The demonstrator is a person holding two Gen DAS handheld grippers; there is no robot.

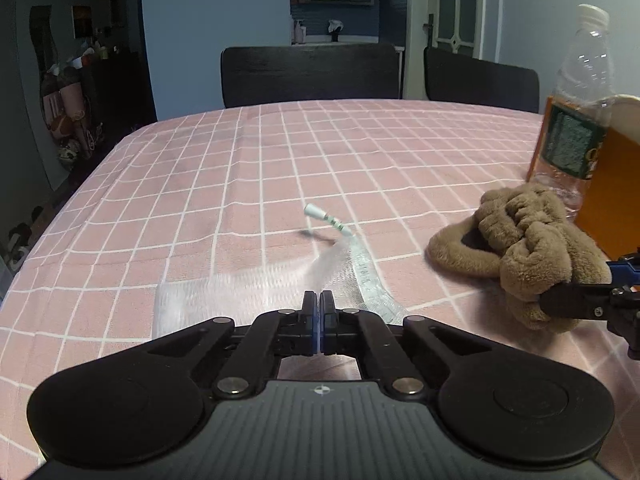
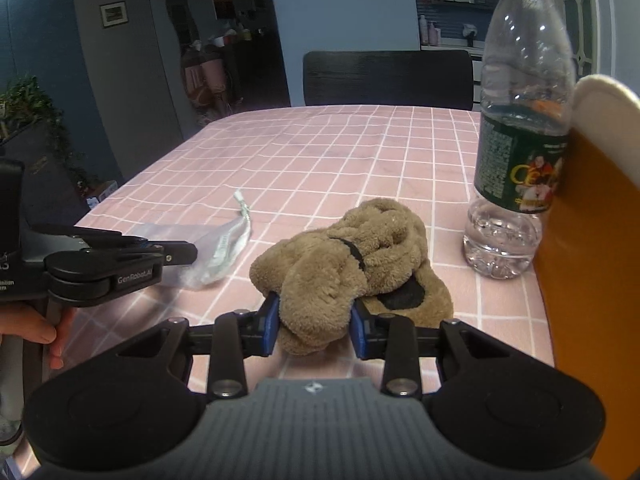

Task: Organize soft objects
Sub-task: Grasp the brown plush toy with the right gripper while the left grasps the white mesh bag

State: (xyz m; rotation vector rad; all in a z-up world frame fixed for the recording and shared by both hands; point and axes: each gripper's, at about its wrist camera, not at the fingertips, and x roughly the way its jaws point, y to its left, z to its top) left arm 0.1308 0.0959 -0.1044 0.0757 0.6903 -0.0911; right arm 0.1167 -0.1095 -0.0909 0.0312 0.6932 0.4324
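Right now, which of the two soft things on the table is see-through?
The mesh pouch, pinched in the left gripper: the pink checked tablecloth shows through it. The brown plush toy, held by the right gripper, is solid and furry.

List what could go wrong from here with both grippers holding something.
1. The right gripper grips only a fold of the brown plush toy; it may slip out or sag when lifted.
2. The plastic bottle stands close beside the toy, next to an orange container; a swing could tip it.
3. The left gripper pinches only the near edge of the mesh pouch, so its loose end may drag.
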